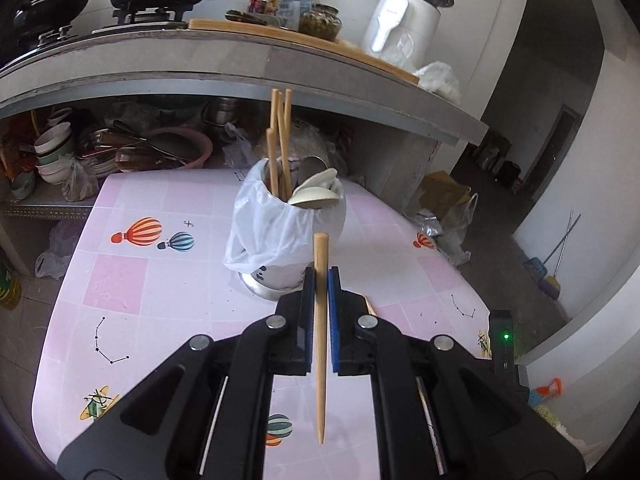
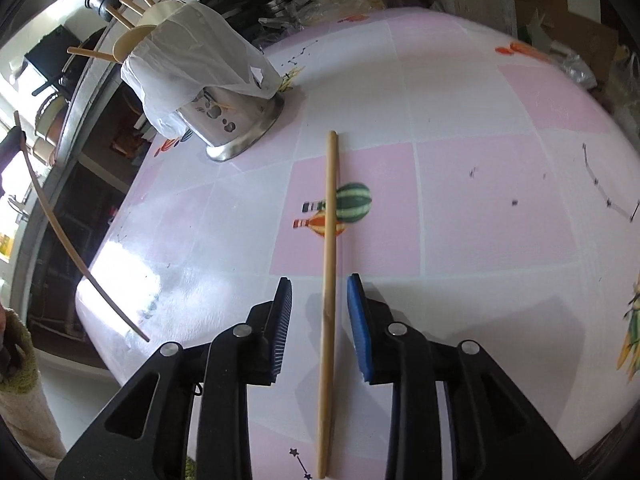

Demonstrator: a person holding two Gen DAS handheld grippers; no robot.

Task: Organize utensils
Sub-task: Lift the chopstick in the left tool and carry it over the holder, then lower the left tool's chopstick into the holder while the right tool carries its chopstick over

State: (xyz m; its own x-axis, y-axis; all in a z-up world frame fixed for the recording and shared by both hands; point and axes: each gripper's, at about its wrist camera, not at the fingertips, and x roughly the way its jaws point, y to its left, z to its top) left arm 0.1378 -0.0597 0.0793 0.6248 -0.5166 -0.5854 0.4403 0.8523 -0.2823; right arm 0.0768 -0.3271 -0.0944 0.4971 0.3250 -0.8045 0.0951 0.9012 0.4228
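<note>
We see our left hand-held gripper [image 1: 320, 280] clamping one chopstick [image 1: 320, 340], our right hand-held gripper [image 2: 320, 300] parted around another chopstick [image 2: 329, 280] on the worktop [image 2: 480, 220], three chopsticks [image 1: 280, 140] in the holder [image 1: 280, 276].

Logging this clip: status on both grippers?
Left gripper shut on chopstick. Right gripper open, astride second chopstick on table. Holder path clear.

- No text, brand or number can be read anywhere.
- Bottle labels [image 1: 280, 4] at 12 o'clock on the counter [image 1: 224, 52] are too blurred to read.
</note>
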